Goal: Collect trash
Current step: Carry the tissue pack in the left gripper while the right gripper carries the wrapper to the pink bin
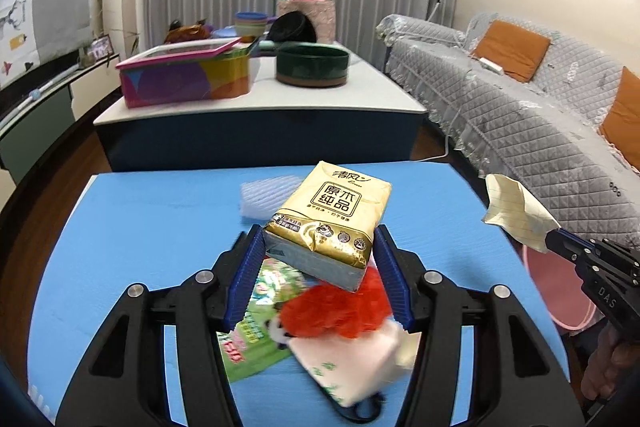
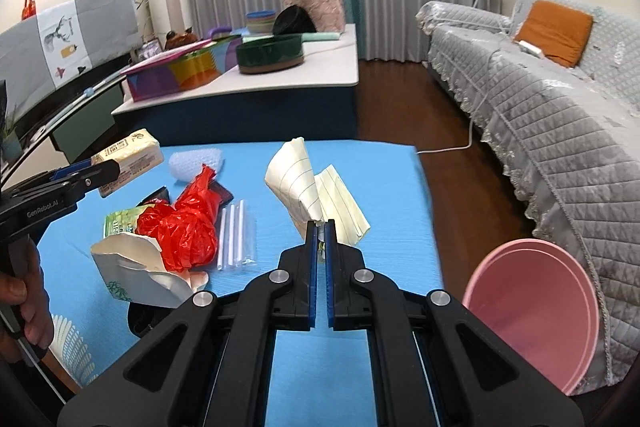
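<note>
- Living room: blue table (image 2: 380, 187) in front, grey sofa (image 2: 540, 99) to the right, pink bin (image 2: 532, 315) beside the table.
- Left gripper (image 1: 320, 251): jaws partway apart, pads pressing both sides of a gold tissue pack (image 1: 332, 223), held clear above the table.
- Right gripper (image 2: 320, 227): jaws nearly closed, pinching crumpled lined paper (image 2: 296, 183).
- On the table: red plastic bag (image 2: 184, 223), torn white carton (image 2: 136, 275), straws (image 2: 234, 235).
</note>
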